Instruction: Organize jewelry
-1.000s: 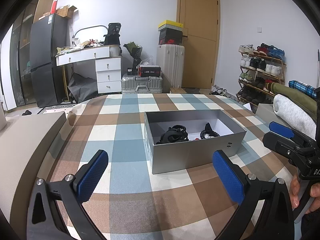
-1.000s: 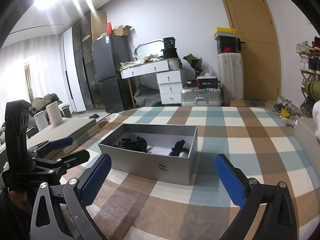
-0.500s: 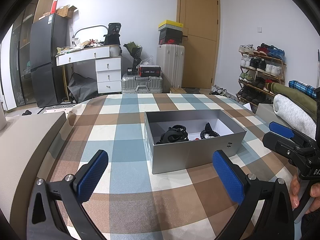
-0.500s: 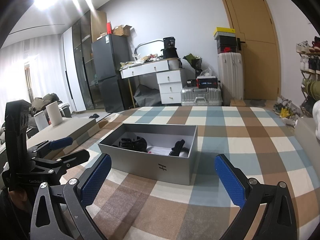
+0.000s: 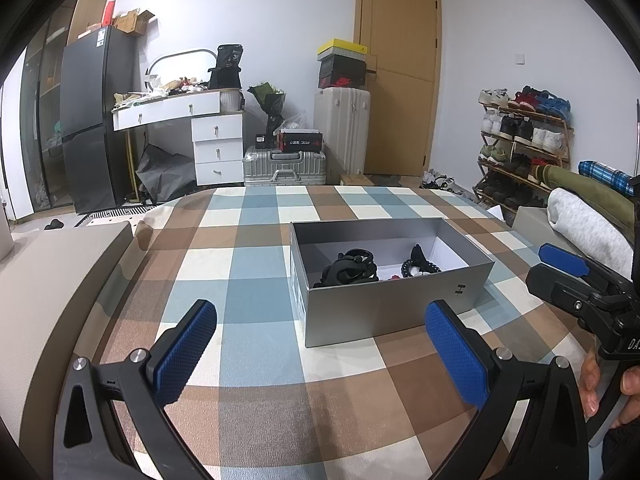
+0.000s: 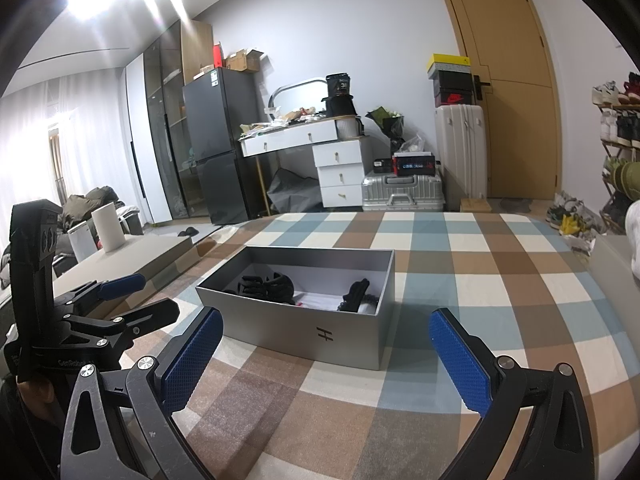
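An open grey box [image 5: 384,312] stands on the checked cloth, also in the right wrist view [image 6: 312,332]. Inside lie dark jewelry pieces: a black tangled bundle [image 5: 352,268] and a black beaded piece [image 5: 420,266]; they show in the right wrist view as a bundle [image 6: 264,286] and a beaded piece [image 6: 356,296]. My left gripper [image 5: 320,352] is open and empty, just short of the box's near wall. My right gripper [image 6: 326,356] is open and empty, before the box's front corner. Each gripper shows in the other's view, right [image 5: 576,280] and left [image 6: 100,312].
The checked cloth [image 5: 248,264] covers a wide surface. A beige bench [image 5: 44,280] lies to the left, rolled blankets [image 5: 584,224] to the right. Suitcases, a white dresser, a fridge, a shoe rack and a door stand at the back.
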The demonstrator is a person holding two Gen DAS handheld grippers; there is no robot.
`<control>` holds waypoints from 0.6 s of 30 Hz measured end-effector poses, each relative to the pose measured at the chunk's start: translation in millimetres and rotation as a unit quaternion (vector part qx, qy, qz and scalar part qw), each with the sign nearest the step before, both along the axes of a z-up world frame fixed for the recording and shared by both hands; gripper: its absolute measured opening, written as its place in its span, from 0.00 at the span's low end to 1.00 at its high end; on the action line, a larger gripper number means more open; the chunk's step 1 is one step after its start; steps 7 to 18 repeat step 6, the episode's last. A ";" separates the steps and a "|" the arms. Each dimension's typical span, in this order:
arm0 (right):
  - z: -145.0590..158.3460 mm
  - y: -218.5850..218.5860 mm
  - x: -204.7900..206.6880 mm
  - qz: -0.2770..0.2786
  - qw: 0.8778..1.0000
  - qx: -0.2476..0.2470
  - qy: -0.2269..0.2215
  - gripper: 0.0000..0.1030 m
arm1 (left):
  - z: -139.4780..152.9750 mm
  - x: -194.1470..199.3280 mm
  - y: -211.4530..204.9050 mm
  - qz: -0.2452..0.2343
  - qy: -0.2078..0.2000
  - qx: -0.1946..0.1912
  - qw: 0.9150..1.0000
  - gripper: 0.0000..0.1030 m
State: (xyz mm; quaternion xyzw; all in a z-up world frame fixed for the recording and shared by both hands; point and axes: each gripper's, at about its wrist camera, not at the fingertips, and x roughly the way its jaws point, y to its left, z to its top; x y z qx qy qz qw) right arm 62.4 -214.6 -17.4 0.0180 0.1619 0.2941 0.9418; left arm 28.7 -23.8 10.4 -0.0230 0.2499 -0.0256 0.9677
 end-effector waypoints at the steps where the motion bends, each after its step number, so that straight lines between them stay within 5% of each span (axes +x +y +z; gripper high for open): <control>1: 0.1 0.0 0.0 0.000 1.000 0.000 0.000 1.00 | 0.1 0.1 -0.1 0.000 -0.001 0.000 1.000 0.99; 18: 0.2 0.2 0.1 0.001 1.000 -0.001 0.000 1.00 | -1.3 0.9 -0.7 0.000 -0.001 0.002 1.000 0.99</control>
